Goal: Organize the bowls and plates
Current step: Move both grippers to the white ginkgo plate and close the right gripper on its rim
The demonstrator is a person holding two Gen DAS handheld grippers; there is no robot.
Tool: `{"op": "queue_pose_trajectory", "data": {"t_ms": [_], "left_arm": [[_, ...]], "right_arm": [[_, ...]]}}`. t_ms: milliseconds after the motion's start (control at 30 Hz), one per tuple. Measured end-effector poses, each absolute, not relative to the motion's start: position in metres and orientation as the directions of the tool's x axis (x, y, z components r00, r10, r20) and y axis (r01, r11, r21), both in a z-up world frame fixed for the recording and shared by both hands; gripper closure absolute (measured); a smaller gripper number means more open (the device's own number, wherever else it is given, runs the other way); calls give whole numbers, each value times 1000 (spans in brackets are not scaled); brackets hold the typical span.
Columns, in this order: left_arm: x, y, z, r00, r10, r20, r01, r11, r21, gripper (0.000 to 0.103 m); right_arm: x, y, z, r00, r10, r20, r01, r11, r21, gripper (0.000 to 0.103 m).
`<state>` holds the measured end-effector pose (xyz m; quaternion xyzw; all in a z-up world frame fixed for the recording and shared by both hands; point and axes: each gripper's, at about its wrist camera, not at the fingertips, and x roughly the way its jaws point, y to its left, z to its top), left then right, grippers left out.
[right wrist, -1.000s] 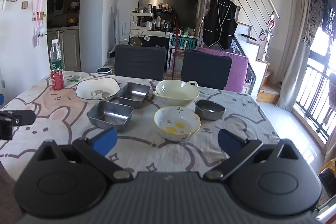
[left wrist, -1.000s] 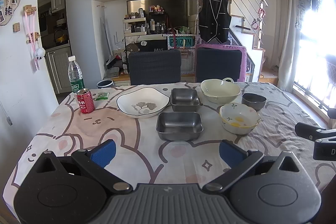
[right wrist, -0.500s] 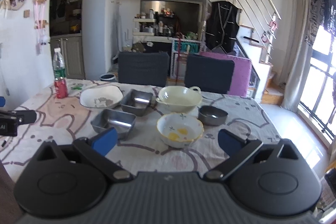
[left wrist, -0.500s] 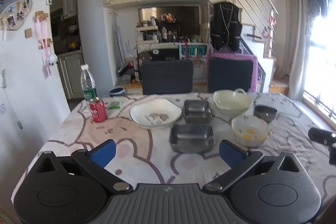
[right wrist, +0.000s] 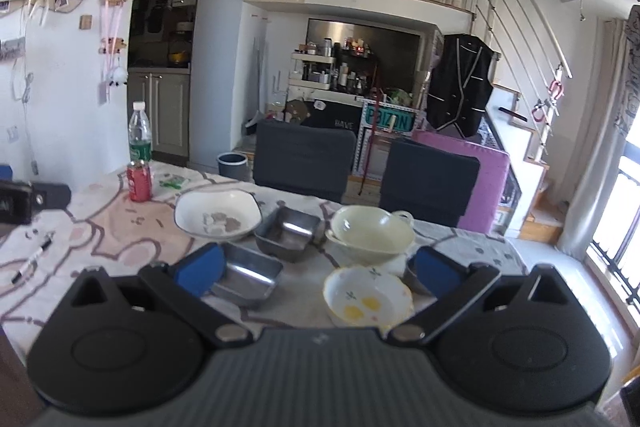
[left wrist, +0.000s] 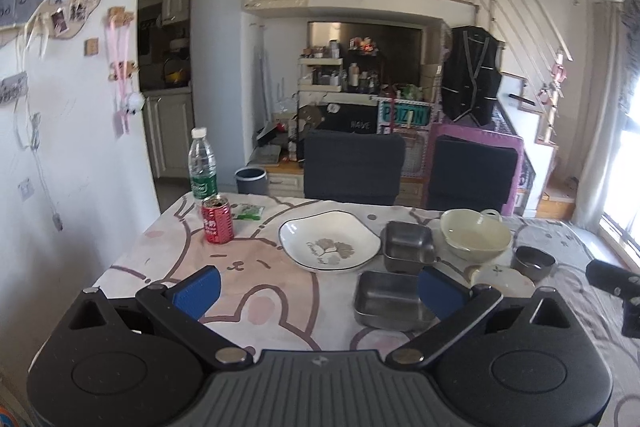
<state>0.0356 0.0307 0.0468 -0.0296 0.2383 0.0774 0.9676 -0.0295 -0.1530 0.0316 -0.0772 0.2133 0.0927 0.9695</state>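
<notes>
A: Both grippers hang over the table's near edge — left gripper and right gripper spread wide, nothing held.

B: Dishes unsorted mid-table: white plate, two steel trays, cream bowl, egg-print bowl.

A: Approach step, likely. Next: close on one rim, then stack like with like.

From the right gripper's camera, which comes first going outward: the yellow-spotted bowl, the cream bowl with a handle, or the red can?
1. Yellow-spotted bowl, just ahead between the jaws.
2. Cream bowl, behind it, mid-table.
3. Red can, far left corner beside the water bottle.
</notes>
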Motion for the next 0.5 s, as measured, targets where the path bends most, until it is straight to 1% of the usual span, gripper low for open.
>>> {"op": "queue_pose_trajectory", "data": {"t_ms": [233,333,500], "left_arm": [[70,53,50,846,208,-491,-263,964,-44,0],[89,62,50,824,244,-512,-306,951,-38,0],[128,77,45,799,278,-533,-333,943,-8,0]], "right_arm": [[26,-132,56,891,220,-397,-269,960,-74,0],[58,-121,58,880,250,-403,-300,952,-63,0],[119,-95,51,859,281,-428,-343,936,-73,0]]}}
